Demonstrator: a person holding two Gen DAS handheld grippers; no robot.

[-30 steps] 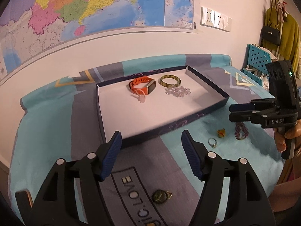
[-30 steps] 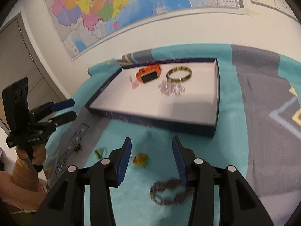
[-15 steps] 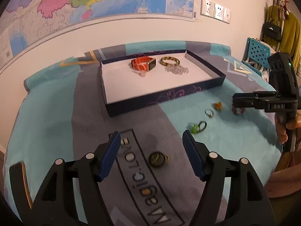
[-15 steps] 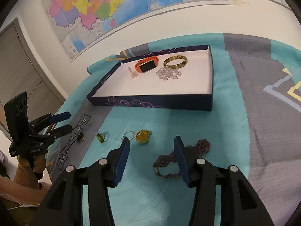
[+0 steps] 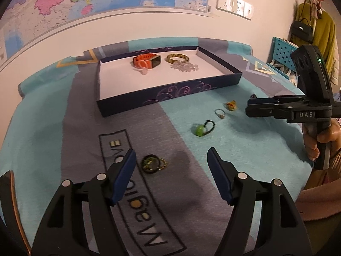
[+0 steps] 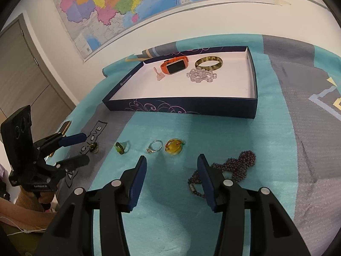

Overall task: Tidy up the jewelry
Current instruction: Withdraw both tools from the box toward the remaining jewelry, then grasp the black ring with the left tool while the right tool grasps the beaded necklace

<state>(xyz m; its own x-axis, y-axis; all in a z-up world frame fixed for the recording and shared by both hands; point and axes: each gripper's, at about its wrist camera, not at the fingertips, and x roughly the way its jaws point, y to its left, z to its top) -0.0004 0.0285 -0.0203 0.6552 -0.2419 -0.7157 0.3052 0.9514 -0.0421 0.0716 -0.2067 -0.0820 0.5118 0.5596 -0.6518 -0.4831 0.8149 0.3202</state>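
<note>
A dark blue tray (image 5: 170, 95) (image 6: 253, 79) holds an orange watch (image 5: 147, 61) (image 6: 175, 65), a green-gold bangle (image 5: 177, 58) (image 6: 209, 62) and clear beads (image 6: 201, 75). On the cloth in front lie a dark round pendant (image 5: 151, 163) (image 6: 93, 147), a green ring (image 5: 201, 128) (image 6: 120, 148), a silver ring (image 5: 220, 113) (image 6: 154, 146), an amber piece (image 5: 231, 105) (image 6: 173, 147) and a purple bead bracelet (image 6: 232, 166). My left gripper (image 5: 171, 162) (image 6: 74, 149) is open just above the pendant. My right gripper (image 6: 171, 169) (image 5: 248, 106) is open and empty, near the silver ring and amber piece.
A teal and grey cloth (image 5: 234, 140) covers the table. A map hangs on the wall (image 6: 127, 2) behind it. A blue crate (image 5: 283, 53) and hanging clothes (image 5: 321, 27) stand at the far right.
Both grippers have pulled back from the tray toward the table's near side and lowered. More of the loose pieces on the cloth have come into view. Both stay open.
</note>
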